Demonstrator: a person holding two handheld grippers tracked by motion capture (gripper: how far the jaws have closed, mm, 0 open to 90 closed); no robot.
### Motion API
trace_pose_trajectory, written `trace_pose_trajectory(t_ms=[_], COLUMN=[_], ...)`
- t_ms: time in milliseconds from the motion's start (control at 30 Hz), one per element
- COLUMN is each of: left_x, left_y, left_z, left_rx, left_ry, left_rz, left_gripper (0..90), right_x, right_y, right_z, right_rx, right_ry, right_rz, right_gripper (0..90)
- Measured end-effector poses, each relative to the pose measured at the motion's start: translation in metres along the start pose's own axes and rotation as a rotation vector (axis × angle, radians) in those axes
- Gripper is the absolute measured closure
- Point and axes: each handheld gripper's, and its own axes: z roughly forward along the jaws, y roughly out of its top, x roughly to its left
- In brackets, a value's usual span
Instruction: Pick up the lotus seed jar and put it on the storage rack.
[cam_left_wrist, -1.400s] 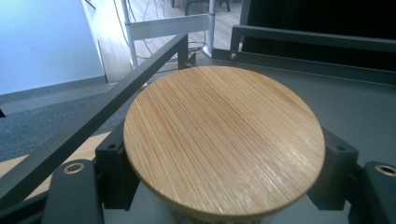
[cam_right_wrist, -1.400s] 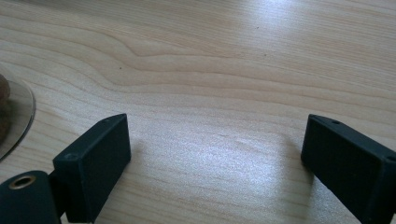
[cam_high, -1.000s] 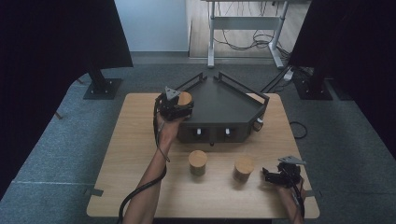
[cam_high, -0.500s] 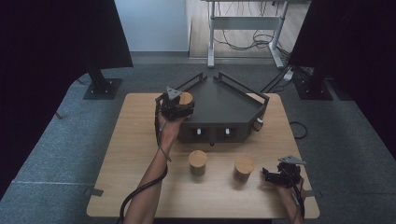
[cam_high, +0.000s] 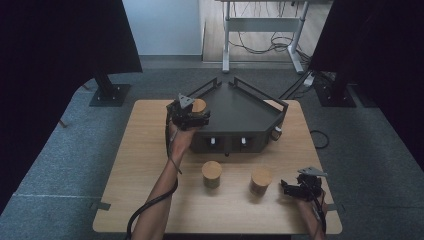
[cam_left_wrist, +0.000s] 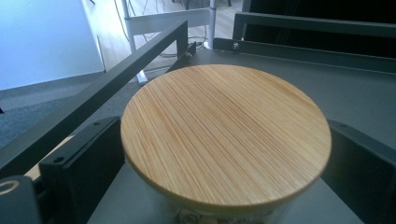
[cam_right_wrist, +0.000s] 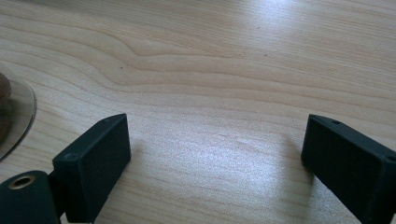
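Jars with bamboo lids dot the high view: one (cam_high: 198, 105) stands on the dark tray (cam_high: 245, 107) at its left corner, with the left gripper (cam_high: 192, 117) around it, and two more (cam_high: 212, 174) (cam_high: 261, 181) stand on the wooden table (cam_high: 140, 150) in front. The right gripper (cam_high: 289, 189) rests near the table's right front corner.

In the left gripper view, the jaws have just been opening; they flank the jar's lid (cam_left_wrist: 226, 135), seemingly no longer pressing it.

In the right gripper view, the jaws stand apart over bare tabletop (cam_right_wrist: 210, 70).

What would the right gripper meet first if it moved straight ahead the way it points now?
Probably the nearer wooden-lidded jar: the right gripper, jaws open over bare table, points toward it in the high view, though depth is unclear.
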Motion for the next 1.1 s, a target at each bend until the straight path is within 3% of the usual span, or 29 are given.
trace_pose_trajectory(t_ms=[1100], left_x=[0.007], left_y=[-0.003], left_z=[-0.028], left_rx=[-0.020], left_ry=[0.020], left_rz=[0.019], left_gripper=[3.8], right_x=[0.000], right_y=[0.000], right_z=[0.000], right_rx=[0.000], right_ry=[0.001], right_rz=[-0.001], right_gripper=[7.5])
